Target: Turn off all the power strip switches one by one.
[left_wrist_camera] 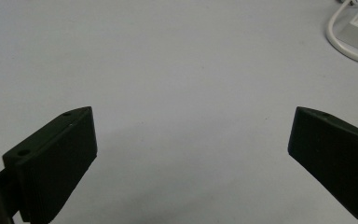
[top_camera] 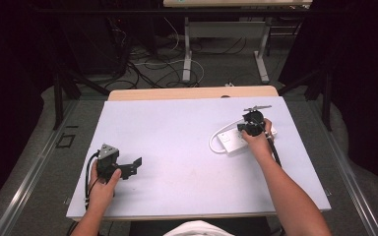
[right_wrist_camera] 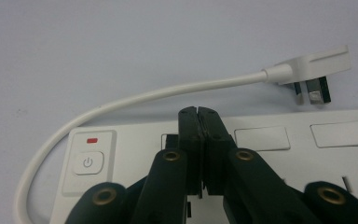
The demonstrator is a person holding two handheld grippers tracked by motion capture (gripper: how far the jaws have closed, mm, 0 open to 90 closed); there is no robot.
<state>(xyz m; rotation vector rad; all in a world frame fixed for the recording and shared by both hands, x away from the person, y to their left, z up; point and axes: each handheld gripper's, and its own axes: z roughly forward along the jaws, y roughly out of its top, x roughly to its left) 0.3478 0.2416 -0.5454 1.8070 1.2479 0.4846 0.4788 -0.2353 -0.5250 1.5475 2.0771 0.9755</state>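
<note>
1. Your left gripper (top_camera: 128, 169) sits near you on the left of the white table (top_camera: 177, 147). Its jaws are wide apart, with nothing between them. They hold nothing and touch nothing. In the left gripper view you see just bare table between them.
2. Your left hand (top_camera: 103, 184) wraps the back of that gripper, so part of its body is hidden.
3. Farther off on the right, your right gripper (right_wrist_camera: 198, 116) has its jaws pressed tight together. Nothing is pinched between them.
4. The closed tips hang over the top of the white power strip (right_wrist_camera: 270, 154), near its power button (right_wrist_camera: 88, 163). You cannot tell if they touch it.
5. The power strip lies flat on the right half of the table. In the right gripper view its near edge and right end are cut off.
6. Its white cord (right_wrist_camera: 135, 100) loops around the left end and runs behind it.
7. The white plug (right_wrist_camera: 314, 67) lies on the table just past the strip, prongs showing.
8. In the high view your right hand (top_camera: 257, 140) covers part of the strip.
</note>
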